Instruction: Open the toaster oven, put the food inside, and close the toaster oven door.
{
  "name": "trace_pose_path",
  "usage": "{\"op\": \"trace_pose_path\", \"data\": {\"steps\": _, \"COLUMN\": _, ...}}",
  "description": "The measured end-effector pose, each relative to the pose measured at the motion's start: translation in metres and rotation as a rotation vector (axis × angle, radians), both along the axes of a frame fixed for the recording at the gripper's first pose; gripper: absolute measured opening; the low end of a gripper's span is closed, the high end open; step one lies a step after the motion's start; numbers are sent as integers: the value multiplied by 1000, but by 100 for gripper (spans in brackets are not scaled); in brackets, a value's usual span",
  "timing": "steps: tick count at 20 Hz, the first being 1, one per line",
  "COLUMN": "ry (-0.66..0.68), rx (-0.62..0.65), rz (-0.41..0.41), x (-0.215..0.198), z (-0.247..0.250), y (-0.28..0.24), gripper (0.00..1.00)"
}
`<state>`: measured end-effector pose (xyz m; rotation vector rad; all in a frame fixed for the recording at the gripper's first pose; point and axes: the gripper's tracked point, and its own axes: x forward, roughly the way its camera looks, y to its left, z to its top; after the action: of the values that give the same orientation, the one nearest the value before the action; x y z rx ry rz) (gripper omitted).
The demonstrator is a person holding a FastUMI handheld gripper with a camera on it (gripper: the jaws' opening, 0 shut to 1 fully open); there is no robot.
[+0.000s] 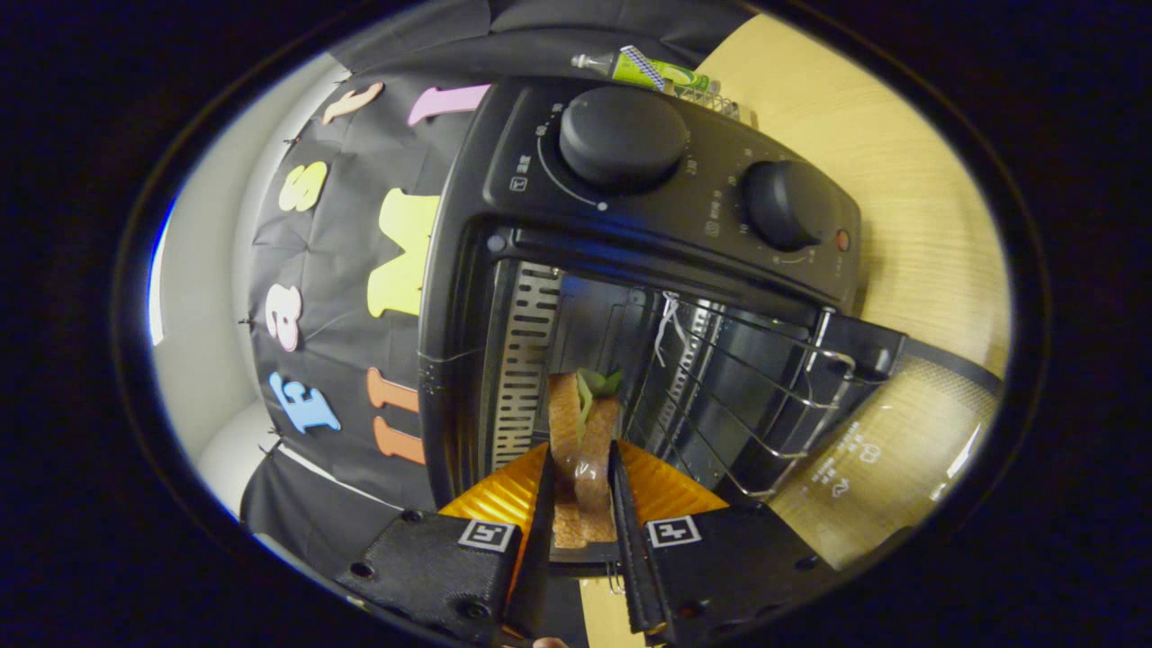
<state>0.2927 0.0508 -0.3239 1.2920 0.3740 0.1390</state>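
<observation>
At the lower centre of the frame, a sandwich is pinched between the nearly closed fingers of the tool, at the mouth of the open toaster oven. Being soft and light, it is best gripped gently across the bread.

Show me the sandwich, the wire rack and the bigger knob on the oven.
sandwich [583, 468]: gripper view, on the bread held between the fingers.
wire rack [756, 396]: gripper view, on its wires inside the open oven.
bigger knob [621, 135]: gripper view, on its face.
</observation>
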Motion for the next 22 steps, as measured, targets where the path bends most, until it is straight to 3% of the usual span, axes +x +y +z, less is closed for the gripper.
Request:
{"op": "trace_pose_path", "data": {"steps": 4, "ry": -8, "rx": -12, "rz": -13, "x": 12, "z": -5, "y": 9, "gripper": 40}}
{"op": "trace_pose_path", "data": {"steps": 8, "ry": 25, "rx": -220, "rz": 84, "x": 6, "z": -17, "y": 32, "gripper": 42}}
{"op": "trace_pose_path", "data": {"steps": 16, "ry": 21, "rx": -786, "rz": 272, "x": -2, "z": -25, "y": 35, "gripper": 84}}
{"op": "trace_pose_path", "data": {"steps": 19, "ry": -7, "rx": -903, "rz": 364, "x": -6, "z": -30, "y": 37, "gripper": 100}}
{"op": "trace_pose_path", "data": {"steps": 22, "ry": 10, "rx": -1033, "rz": 432, "x": -18, "z": -38, "y": 37, "gripper": 100}}
